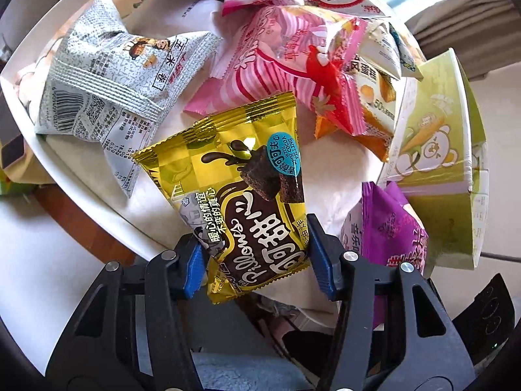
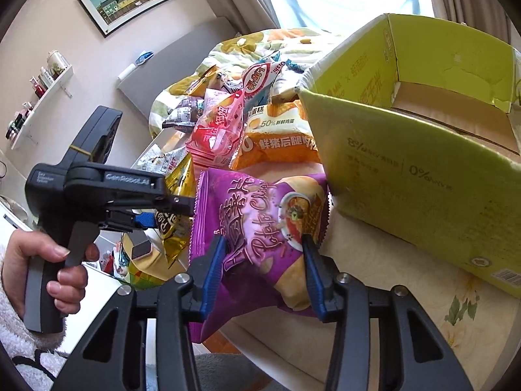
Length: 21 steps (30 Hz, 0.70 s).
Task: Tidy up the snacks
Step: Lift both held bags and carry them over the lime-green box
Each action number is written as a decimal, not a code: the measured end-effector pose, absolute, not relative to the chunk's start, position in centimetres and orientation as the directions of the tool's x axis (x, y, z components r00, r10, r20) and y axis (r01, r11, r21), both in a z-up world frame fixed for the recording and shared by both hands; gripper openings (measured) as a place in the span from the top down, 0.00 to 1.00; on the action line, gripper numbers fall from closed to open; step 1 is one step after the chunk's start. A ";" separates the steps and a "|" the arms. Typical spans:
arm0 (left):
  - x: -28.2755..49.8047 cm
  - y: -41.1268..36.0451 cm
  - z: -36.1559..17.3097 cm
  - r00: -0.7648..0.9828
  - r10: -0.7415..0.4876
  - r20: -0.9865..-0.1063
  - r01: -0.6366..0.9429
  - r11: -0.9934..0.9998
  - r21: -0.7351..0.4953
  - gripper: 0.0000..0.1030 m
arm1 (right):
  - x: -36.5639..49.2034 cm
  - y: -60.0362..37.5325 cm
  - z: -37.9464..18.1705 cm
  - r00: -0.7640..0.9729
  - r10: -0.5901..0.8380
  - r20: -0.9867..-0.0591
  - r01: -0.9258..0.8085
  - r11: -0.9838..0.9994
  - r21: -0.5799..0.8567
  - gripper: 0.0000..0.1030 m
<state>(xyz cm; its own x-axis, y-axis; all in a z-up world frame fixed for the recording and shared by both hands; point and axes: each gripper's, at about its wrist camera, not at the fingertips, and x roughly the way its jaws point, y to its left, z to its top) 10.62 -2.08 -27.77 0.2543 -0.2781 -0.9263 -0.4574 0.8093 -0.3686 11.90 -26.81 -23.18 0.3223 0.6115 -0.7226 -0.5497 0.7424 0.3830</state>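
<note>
My left gripper is shut on a gold chocolate pillow snack packet, its blue pads pressing both sides of the packet's lower end. The right wrist view shows that same left gripper from the side, held by a hand, with the gold packet in it. My right gripper is shut on a purple potato chip bag, which also shows at the right edge of the left wrist view as a purple bag. Several more snack packets lie piled on a white tray.
An open green cardboard box stands just right of the purple bag, also seen as the green box. On the tray lie a grey-white packet, pink packets and an orange packet. Beyond are a floral blanket and a wall shelf.
</note>
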 end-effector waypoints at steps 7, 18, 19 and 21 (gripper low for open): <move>9.4 -1.4 -23.2 0.298 -0.303 -0.905 -0.335 0.855 -0.396 0.50 | 10.4 -26.5 -20.8 0.386 0.601 -0.700 -0.487 0.777 0.398 0.59; 9.6 1.7 -13.5 0.448 -0.305 -0.841 -0.082 0.922 -0.378 0.50 | 7.7 -24.5 -12.9 0.555 0.582 -0.594 -0.395 0.813 0.427 0.59; 10.0 1.3 -12.5 0.465 -0.307 -0.830 -0.053 0.926 -0.373 0.50 | 7.7 -24.6 -11.9 0.579 0.577 -0.576 -0.383 0.816 0.433 0.59; 11.0 0.5 -10.6 0.492 -0.313 -0.812 0.007 0.935 -0.356 0.50 | 7.8 -24.9 -10.4 0.621 0.562 -0.546 -0.361 0.824 0.438 0.59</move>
<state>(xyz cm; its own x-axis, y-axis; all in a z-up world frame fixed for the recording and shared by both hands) 11.03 0.51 -10.59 0.4924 -0.3126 -0.8123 0.0068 0.9346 -0.3555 7.84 -24.88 -10.36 0.6212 0.5623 -0.5458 -0.3608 0.8235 0.4378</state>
